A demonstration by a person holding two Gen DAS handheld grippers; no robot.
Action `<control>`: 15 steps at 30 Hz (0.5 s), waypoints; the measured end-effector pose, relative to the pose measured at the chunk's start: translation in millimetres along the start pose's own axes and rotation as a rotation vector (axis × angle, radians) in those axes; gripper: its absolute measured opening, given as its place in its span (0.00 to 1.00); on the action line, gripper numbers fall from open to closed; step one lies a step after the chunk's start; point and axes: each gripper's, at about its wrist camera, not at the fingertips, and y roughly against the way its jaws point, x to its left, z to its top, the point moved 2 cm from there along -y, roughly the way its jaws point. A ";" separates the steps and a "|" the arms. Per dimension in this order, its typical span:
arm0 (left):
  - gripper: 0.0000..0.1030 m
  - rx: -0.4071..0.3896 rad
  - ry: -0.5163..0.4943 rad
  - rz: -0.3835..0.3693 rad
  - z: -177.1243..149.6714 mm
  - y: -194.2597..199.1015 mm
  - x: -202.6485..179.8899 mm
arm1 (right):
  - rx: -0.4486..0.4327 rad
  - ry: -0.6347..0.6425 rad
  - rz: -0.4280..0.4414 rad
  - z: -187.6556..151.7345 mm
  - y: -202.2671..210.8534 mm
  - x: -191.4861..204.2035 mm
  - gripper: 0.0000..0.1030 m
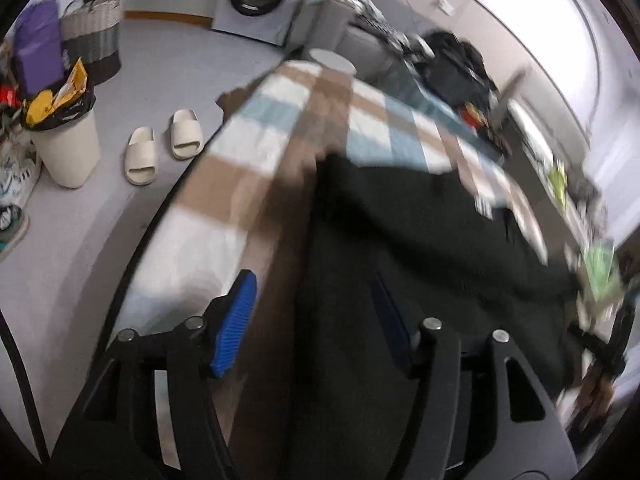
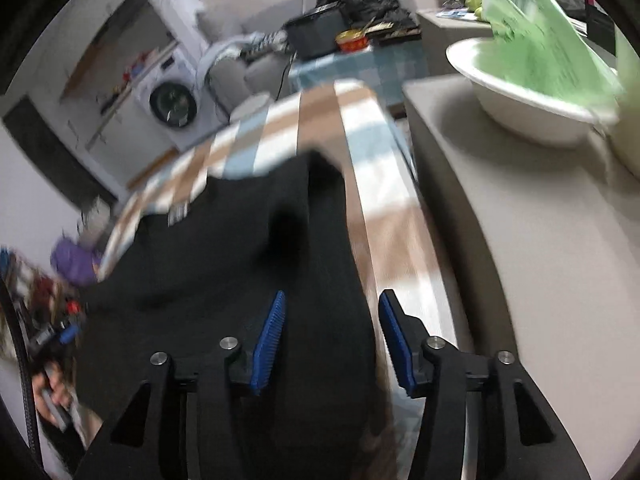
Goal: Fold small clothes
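Both views motion-blurred, so reading w/ care.

Dark garment (image 1: 420, 240) is lying on the checked cloth (image 1: 248, 140) covering the counter (image 2: 384, 232), spreading ahead of and under both tongs. Fabric is looking bunched, w/ a raised hump ahead of the right tongs (image 2: 332, 336); no clean fold line showing.

Left tongs (image 1: 316, 320): jaws standing roughly half open, blue pads apart. Garment edge is running between them, nearer the right-hand pad, but pads aren't pressing on it. Nothing gripped.

Right tongs: same, about half open. Garment strip is passing between the pads w/ a gap either side. Not gripped.

Progress, judging: early to mid. Garment is down on the cloth and let go at both near corners, looks like a lay-down or one fold pass, can't tell which thru blur. Left to do: smooth it, make remaining folds, set aside. Other clothes to fold – none clearly visible.

Surroundings: white bowl (image 2: 532, 96) w/ green sheet ahead-right of the right tongs, on a separate grey surface; slippers (image 1: 160, 148) on the floor, ahead-left of the left tongs.
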 end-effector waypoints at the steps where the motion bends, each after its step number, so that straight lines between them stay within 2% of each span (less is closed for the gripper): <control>1: 0.56 0.006 -0.021 0.004 -12.1 4.8 -3.5 | 0.027 0.030 0.018 -12.1 4.1 2.2 0.49; 3: 0.56 0.017 -0.058 0.002 -33.9 11.6 -12.2 | 0.065 0.075 0.048 -32.5 8.7 8.9 0.49; 6: 0.56 0.033 -0.125 -0.007 -57.7 16.8 -26.7 | 0.055 0.134 0.074 -53.2 14.9 18.6 0.49; 10: 0.56 0.029 -0.202 -0.002 -77.6 21.3 -42.3 | 0.052 0.150 0.087 -68.3 13.2 22.7 0.48; 12: 0.56 0.040 -0.189 -0.009 -82.8 20.2 -42.3 | 0.040 0.147 0.080 -72.9 13.3 22.1 0.41; 15: 0.56 0.053 -0.195 -0.010 -90.0 17.3 -42.7 | 0.038 0.131 0.084 -79.8 13.6 19.0 0.40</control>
